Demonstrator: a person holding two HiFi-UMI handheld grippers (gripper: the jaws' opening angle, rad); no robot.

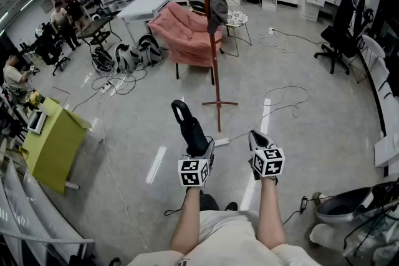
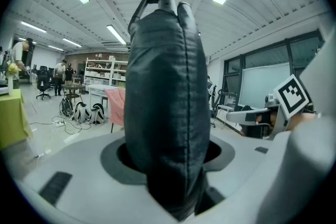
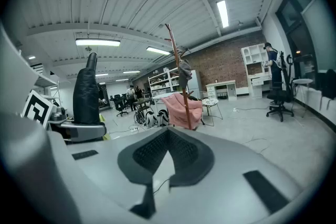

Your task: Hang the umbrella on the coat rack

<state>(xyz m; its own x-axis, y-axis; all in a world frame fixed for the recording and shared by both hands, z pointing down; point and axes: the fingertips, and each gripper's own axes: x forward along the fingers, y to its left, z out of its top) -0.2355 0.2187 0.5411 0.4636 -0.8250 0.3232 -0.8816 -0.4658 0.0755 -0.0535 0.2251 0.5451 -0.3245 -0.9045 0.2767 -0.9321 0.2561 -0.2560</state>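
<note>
A black folded umbrella (image 1: 190, 128) stands upright in my left gripper (image 1: 201, 147), whose jaws are shut on its lower part; its strap loop is at the top. In the left gripper view the umbrella (image 2: 165, 113) fills the middle. The coat rack (image 1: 213, 47), a thin red-brown pole on a cross foot, stands on the floor ahead, a grey garment (image 1: 217, 10) hanging from it. My right gripper (image 1: 257, 137) is held beside the left one, shut with nothing in it. From the right gripper view the coat rack (image 3: 181, 86) is ahead and the umbrella (image 3: 86, 94) at the left.
A pink armchair (image 1: 187, 34) stands just behind the rack. Cables and a white power strip (image 1: 222, 142) lie on the floor near its foot. A green table (image 1: 53, 143) is at the left, an office chair (image 1: 340, 43) at the far right. Several people are at the back left.
</note>
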